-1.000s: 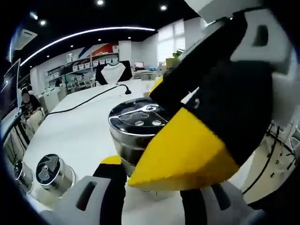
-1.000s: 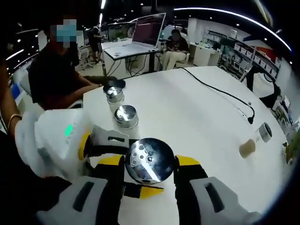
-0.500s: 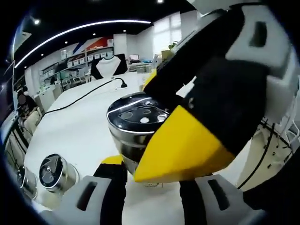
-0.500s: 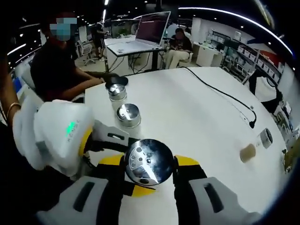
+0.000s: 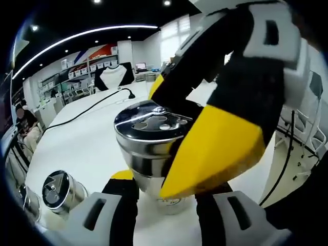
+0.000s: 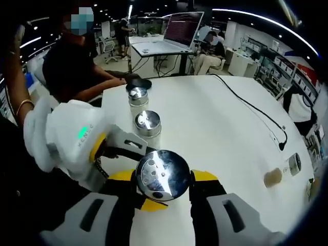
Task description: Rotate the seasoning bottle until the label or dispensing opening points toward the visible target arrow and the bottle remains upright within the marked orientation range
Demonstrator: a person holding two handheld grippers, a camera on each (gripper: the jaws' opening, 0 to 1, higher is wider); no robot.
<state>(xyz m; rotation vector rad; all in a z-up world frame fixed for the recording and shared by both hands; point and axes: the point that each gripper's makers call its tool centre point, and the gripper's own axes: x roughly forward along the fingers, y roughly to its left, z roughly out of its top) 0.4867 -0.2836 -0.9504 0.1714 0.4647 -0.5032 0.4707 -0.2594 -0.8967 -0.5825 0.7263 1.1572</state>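
Seasoning bottle [image 6: 163, 174] sits upright on our table [image 6: 215, 128], our right gripper [image 6: 163, 180] clamped on its cap to turn it; left gripper [image 5: 159, 197] straddles its base, its hold unclear to us.

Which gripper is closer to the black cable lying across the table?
Right. The right gripper is shut on the bottle, which stands between it and the black cable; the left gripper reaches the bottle from the side away from the cable.
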